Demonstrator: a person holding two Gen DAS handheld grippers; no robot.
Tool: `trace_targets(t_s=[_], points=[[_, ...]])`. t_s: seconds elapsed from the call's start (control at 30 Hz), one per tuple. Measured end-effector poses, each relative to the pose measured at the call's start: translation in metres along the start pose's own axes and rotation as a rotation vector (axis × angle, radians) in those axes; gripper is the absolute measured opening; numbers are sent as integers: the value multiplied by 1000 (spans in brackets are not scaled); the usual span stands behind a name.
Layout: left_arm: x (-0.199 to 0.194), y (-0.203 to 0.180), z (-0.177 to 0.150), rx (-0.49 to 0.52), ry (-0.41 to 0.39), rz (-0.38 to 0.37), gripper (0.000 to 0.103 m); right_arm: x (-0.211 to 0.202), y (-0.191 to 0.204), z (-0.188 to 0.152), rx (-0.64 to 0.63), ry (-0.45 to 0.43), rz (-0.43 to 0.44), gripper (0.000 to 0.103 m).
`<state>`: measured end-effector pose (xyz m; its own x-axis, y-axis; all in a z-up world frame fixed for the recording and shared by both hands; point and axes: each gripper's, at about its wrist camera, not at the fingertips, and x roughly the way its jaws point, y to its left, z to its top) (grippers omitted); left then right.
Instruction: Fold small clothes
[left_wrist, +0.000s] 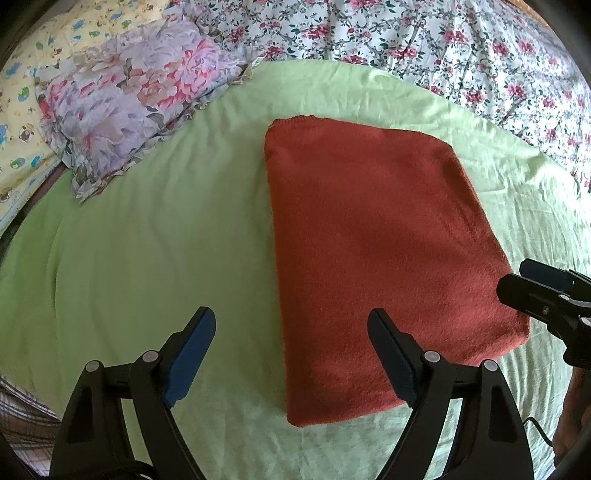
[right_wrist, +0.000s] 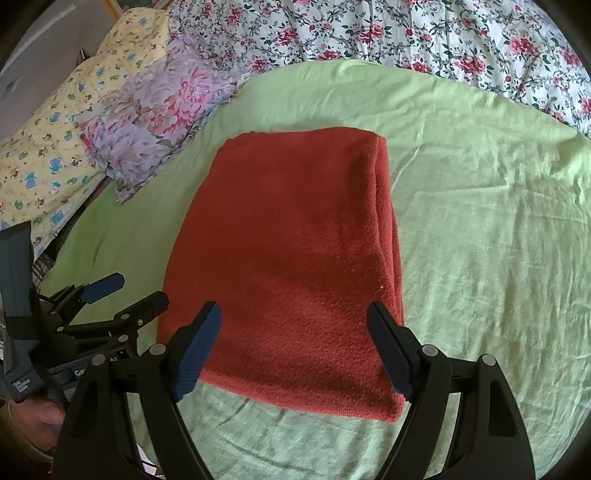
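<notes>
A rust-red knitted garment (left_wrist: 373, 258) lies folded into a flat rectangle on the light green sheet (left_wrist: 147, 240); it also shows in the right wrist view (right_wrist: 288, 266), with stacked fold layers along its right edge. My left gripper (left_wrist: 291, 354) is open and empty, hovering above the garment's near left corner. My right gripper (right_wrist: 293, 347) is open and empty above the garment's near edge. The right gripper shows at the right edge of the left wrist view (left_wrist: 517, 280), the left gripper at the left of the right wrist view (right_wrist: 136, 291).
A purple floral pillow (left_wrist: 129, 110) lies at the back left on a yellow cartoon-print cover (left_wrist: 22, 110). A white rose-print quilt (left_wrist: 443, 44) runs along the back and right. The green sheet (right_wrist: 480, 221) spreads wide to the garment's right.
</notes>
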<state>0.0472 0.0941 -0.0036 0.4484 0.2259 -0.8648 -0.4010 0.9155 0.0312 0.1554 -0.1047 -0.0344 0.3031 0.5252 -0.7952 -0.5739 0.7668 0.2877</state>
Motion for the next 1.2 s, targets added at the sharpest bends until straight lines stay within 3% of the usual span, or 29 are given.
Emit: trace_targets(t_s=[1.2], points=[[-8,1,-14,18,-10,-29,83,6,5,-14,31,8,-39,86]])
